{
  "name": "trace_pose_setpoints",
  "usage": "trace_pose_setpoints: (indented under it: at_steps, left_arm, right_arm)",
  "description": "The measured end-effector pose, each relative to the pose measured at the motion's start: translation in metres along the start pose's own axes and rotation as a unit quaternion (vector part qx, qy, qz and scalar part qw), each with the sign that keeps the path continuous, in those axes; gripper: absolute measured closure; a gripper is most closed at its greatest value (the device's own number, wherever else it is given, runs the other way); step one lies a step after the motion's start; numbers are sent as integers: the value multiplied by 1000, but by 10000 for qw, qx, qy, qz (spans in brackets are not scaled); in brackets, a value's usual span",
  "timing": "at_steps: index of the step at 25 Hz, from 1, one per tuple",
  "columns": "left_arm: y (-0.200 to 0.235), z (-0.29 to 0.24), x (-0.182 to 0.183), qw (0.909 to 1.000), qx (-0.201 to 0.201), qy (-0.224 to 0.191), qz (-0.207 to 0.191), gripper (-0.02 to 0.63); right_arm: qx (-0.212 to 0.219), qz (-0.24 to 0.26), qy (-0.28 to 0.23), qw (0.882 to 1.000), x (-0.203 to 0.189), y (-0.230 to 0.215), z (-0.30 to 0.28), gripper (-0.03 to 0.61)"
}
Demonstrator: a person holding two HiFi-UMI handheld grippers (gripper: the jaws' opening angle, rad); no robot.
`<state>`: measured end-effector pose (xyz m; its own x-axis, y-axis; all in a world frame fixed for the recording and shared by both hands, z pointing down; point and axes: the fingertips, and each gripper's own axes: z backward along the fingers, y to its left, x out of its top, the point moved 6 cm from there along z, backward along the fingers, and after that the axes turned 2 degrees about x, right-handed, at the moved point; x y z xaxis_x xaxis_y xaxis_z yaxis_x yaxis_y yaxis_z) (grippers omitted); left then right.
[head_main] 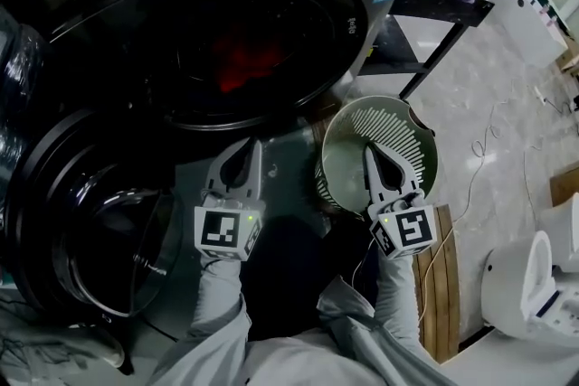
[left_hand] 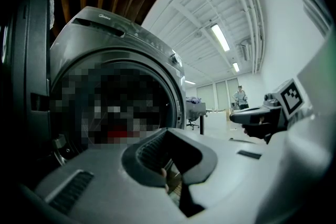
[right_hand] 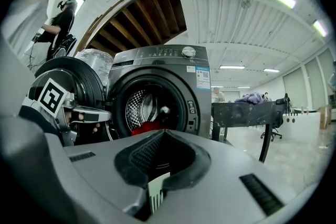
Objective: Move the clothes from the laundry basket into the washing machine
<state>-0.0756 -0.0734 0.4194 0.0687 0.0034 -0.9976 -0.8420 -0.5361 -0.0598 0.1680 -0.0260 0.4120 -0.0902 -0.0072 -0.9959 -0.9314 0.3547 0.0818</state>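
Laundry basket rim only in head view; left gripper, right gripper jaws together.

The head view is dim, while ceiling strip lights brighten both fisheye-warped gripper views.

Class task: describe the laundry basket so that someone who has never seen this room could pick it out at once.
Find the big grey washing machine with its door open. On the floor right of its opening, under the right gripper, stands the laundry basket. It alone is a round, pale green tub with a slatted wall.
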Motion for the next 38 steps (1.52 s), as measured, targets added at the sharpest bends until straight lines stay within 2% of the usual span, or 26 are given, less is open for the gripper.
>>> trace_pose_setpoints:
  at_steps: [38]
  left_arm:
    - [-7,5,1,9999,-49,33,-113,594]
  right_arm:
    - [-70,29,-254,9996,6,7,12,563]
